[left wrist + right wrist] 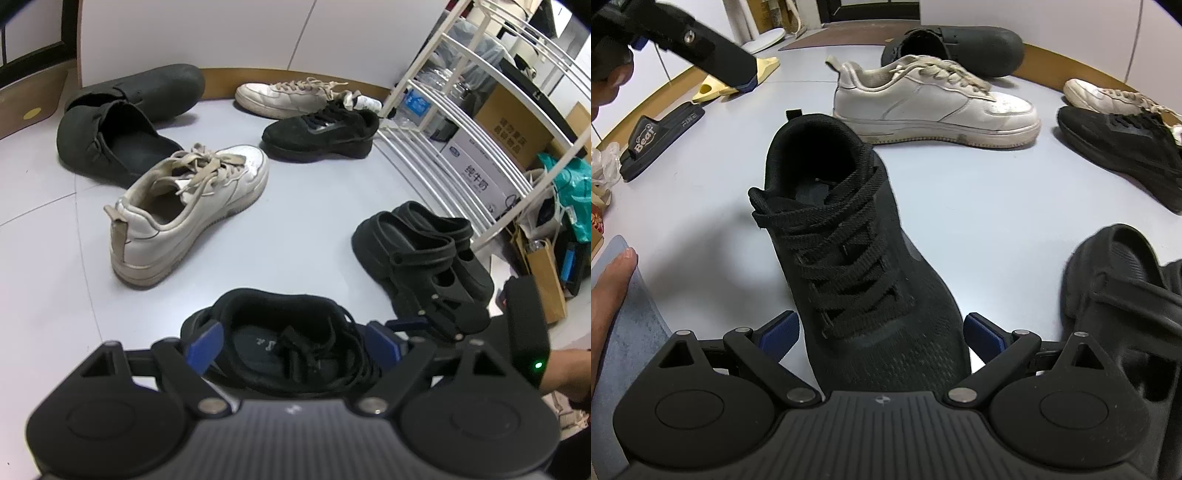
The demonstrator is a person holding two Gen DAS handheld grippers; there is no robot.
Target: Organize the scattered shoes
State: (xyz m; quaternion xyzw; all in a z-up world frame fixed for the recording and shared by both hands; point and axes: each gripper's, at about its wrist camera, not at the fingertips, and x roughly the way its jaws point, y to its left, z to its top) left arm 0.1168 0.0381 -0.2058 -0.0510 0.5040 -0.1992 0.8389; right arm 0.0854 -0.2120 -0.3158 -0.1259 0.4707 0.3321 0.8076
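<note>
A black lace-up sneaker (849,240) lies on the pale floor between my two grippers. My right gripper (882,332) is open, its blue pads on either side of the sneaker's toe. My left gripper (293,345) is open around the same sneaker (291,339) at its heel end. It is hard to tell whether the pads touch it. The left gripper's finger also shows at the top left of the right wrist view (694,40). Its mate, another black sneaker (321,129), lies farther off beside the rack.
A white sneaker (188,206) lies ahead, another (284,96) near the wall. Dark clogs (125,122) are at left, black sandals (424,254) at right. A white wire shoe rack (461,122) stands at right with boxes behind. A black slide (657,136) and yellow slippers (738,81) lie at left.
</note>
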